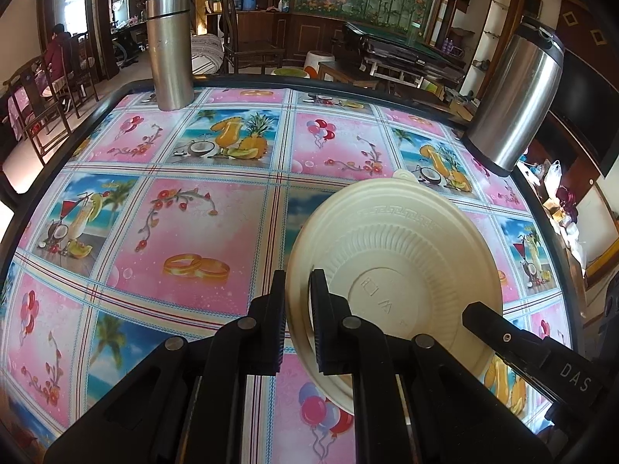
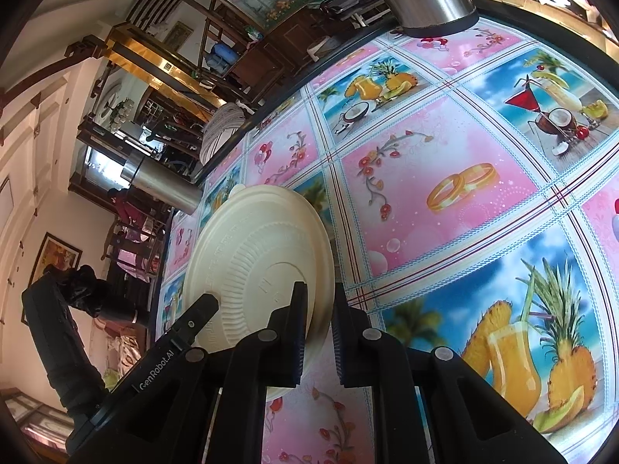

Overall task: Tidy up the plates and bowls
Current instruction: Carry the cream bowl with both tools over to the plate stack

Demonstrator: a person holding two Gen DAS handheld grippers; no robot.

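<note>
A cream disposable plate (image 1: 398,247) is upside down, its ribbed underside facing up, tilted above the patterned table. My left gripper (image 1: 298,301) is shut on the plate's left rim. My right gripper (image 2: 319,309) is shut on the opposite rim of the same plate (image 2: 255,255). The right gripper's finger also shows in the left wrist view (image 1: 499,332) at the plate's right edge, and the left gripper's finger shows in the right wrist view (image 2: 197,317). A second rim edge peeks out behind the plate (image 1: 404,174); I cannot tell if it is another plate.
A tall steel flask (image 1: 169,50) stands at the table's far left edge. A larger steel thermos (image 1: 514,96) stands at the far right edge. The table (image 1: 174,232) has a dark raised rim and a pink and blue picture cloth. Chairs and furniture stand beyond.
</note>
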